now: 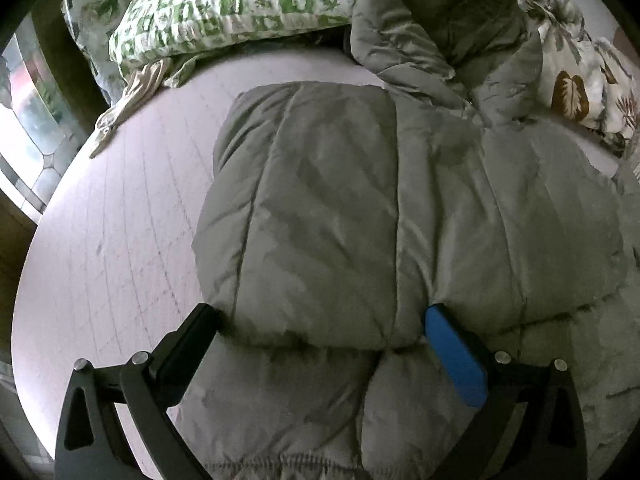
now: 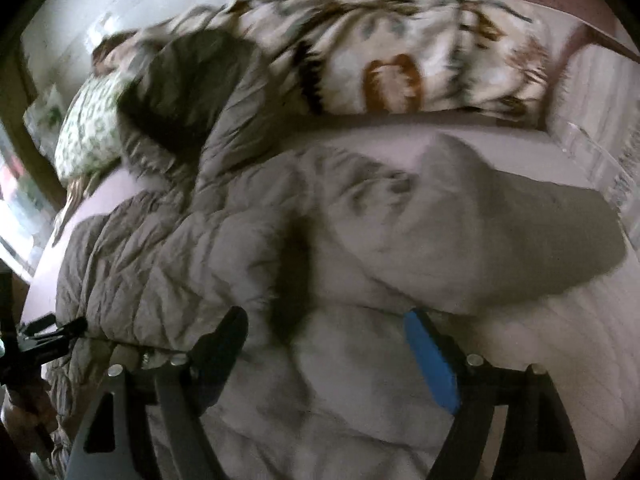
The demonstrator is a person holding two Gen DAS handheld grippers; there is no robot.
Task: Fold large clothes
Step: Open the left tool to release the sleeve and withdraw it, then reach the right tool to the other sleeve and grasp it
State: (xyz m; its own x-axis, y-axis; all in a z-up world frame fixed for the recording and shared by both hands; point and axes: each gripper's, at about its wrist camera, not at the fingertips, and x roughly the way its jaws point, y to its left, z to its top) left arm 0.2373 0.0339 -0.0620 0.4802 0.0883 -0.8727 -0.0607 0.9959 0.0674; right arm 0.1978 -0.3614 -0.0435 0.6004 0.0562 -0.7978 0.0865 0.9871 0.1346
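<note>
Grey quilted puffer coat (image 1: 340, 208) lies spread on a pale bed sheet (image 1: 120, 240), one side panel folded over its middle. Both grippers hover over its near edge: the left gripper (image 1: 320, 320) stands wide apart astride the folded panel, and the right gripper (image 2: 324, 330) is spread above blurred, rumpled fabric, gripping nothing. Beyond lie a green-patterned pillow (image 1: 240, 0) and a leaf-print blanket (image 2: 400, 60).

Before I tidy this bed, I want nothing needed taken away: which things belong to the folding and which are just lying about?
Part of the job:
- grey padded coat
- left gripper, jaws open
- right gripper, jaws open

Just lying about:
- green patterned pillow
- leaf-print quilt
- beige cloth
</note>
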